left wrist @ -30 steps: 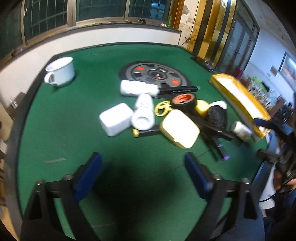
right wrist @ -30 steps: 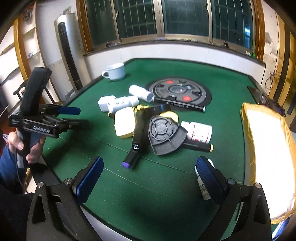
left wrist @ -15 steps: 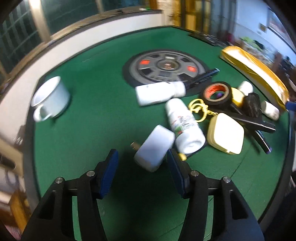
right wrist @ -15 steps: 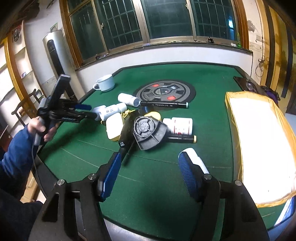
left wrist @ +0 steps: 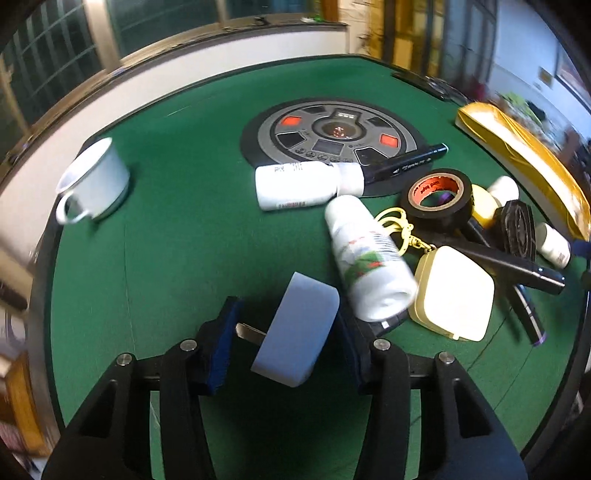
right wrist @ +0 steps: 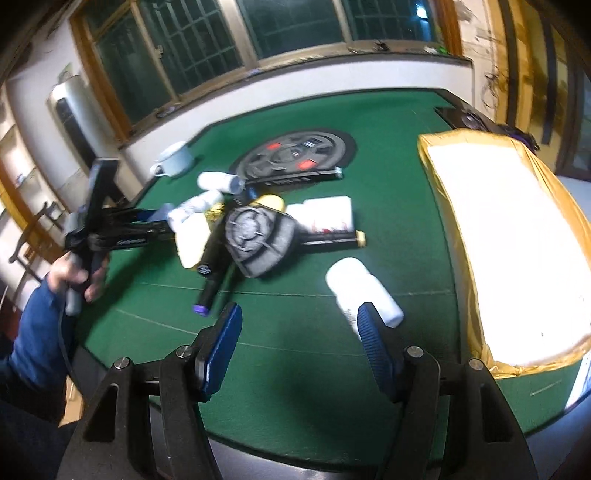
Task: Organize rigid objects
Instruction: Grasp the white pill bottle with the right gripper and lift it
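Green felt table [left wrist: 177,236] under barred windows [right wrist: 295,29], dim room. Left gripper [left wrist: 288,332] straddles white plug adapter [left wrist: 297,332], pads not clearly touching; adapter tilted, long axis running up-right, prong [left wrist: 249,332] pointing left. Right gripper [right wrist: 297,332] spread, holding nothing.

Black grippers with blue pads

Each gripper, left gripper [left wrist: 288,332] and right gripper [right wrist: 301,341], has black arms, ribbed blue pads and round silver screws. The hand [right wrist: 75,275] wears what looks like a blue sleeve.
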{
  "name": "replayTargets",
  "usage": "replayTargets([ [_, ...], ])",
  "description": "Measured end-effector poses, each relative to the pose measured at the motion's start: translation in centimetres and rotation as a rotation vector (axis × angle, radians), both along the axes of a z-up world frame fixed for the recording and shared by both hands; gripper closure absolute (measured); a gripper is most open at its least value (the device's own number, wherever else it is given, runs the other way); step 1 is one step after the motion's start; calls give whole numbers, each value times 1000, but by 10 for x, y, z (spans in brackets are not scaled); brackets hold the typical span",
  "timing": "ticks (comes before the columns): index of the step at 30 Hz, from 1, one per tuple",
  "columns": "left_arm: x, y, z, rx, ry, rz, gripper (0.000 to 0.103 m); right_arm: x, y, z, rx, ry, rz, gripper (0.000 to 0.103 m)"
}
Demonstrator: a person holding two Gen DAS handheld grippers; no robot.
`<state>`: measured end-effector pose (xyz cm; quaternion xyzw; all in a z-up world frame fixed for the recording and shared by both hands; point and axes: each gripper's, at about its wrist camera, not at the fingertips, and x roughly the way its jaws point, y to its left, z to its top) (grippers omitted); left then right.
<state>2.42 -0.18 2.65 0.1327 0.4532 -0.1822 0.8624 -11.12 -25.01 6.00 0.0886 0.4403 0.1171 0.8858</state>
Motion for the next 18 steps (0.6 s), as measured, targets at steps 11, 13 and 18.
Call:
replayTargets([
  [11,-2,0,-7,-33,7,27,55,34,1,-5,-220,61,74,43],
  [13,-2,-1,-8,-32,1,29,55,40,1,-12,-245,88,101,43],
  [18,-6,-3,-10,-20,-36,50,56,42,9,-25,-289,99,127,73],
])
